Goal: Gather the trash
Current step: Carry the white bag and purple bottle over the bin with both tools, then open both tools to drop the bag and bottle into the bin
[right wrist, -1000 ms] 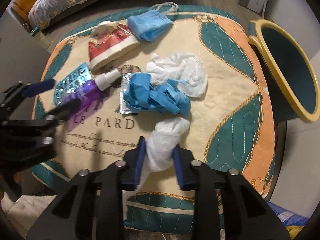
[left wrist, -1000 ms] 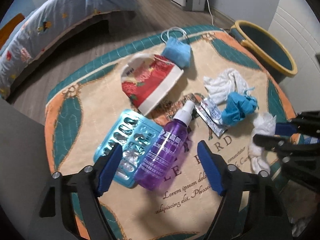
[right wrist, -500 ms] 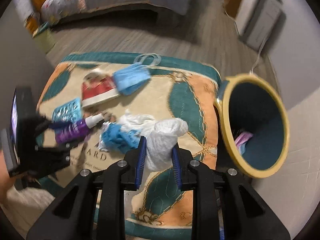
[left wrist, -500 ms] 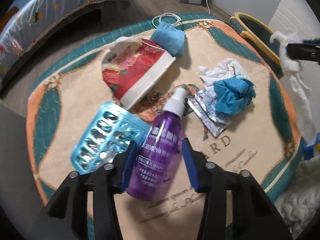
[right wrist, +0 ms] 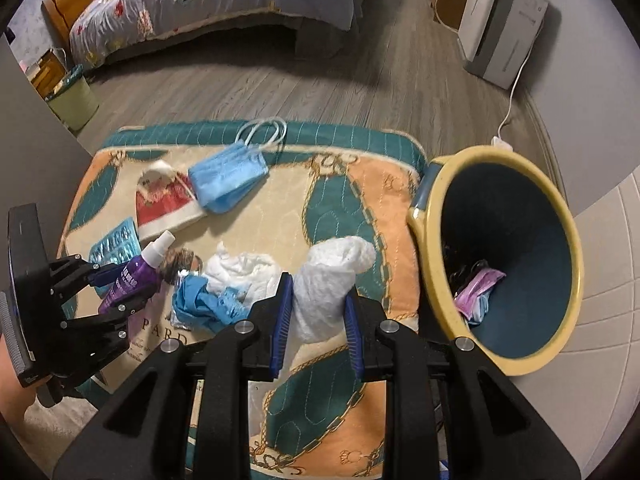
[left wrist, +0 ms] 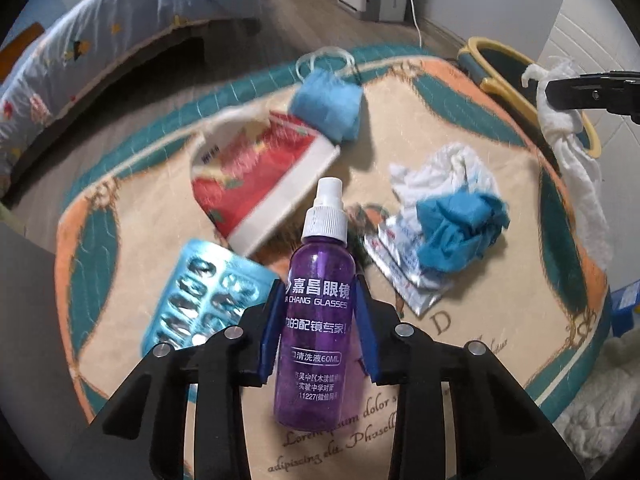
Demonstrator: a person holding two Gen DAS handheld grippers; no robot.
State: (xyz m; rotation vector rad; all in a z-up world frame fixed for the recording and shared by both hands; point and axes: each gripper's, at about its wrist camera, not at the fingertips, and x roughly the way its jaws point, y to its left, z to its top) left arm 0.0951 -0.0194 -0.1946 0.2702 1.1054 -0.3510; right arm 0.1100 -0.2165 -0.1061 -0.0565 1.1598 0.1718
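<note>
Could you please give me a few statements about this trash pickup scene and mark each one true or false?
1. The right gripper holds a white tissue. True.
2. The left gripper has its pads on a purple bottle. True.
3. The bin is empty. False: some trash already lies inside.
4. The blue face mask is in the bin. False: it lies on the mat.

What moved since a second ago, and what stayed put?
The left gripper has just been closing its fingers around the purple spray bottle, which it straddled before. The right gripper lifted the white tissue wad off the mat towards the yellow-rimmed bin. The blue mask, red cup and blister pack stayed put.
</note>
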